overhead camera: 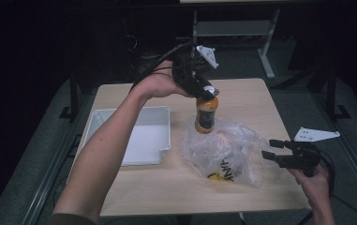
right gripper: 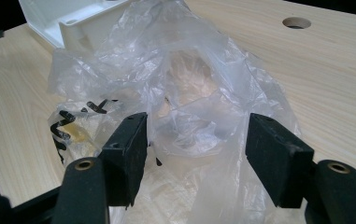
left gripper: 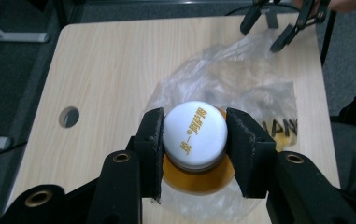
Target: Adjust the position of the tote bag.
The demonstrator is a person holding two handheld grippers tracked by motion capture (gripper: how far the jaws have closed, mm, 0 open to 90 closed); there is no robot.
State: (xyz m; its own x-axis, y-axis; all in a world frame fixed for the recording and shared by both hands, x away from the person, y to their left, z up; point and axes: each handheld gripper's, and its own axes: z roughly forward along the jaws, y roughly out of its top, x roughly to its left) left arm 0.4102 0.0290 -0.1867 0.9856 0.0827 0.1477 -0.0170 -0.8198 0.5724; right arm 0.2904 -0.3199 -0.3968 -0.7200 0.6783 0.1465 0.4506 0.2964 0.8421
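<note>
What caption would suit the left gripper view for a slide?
Left claw grips the white cap of an orange bottle above a clear plastic bag on the wooden table.

A rectangular table point(overhead camera: 134, 187) with a pale wood-grain top and rounded corners stands in a dim room; its surface is lit while the surroundings fall into darkness. Round holes are cut through the top near two corners point(left gripper: 69, 116). The floor point(overhead camera: 302, 96) is dark grey carpet. Beyond the far edge stands a light grey metal frame point(overhead camera: 266, 47) on splayed feet. Black stands point(overhead camera: 333, 89) rise at the right side.
</note>
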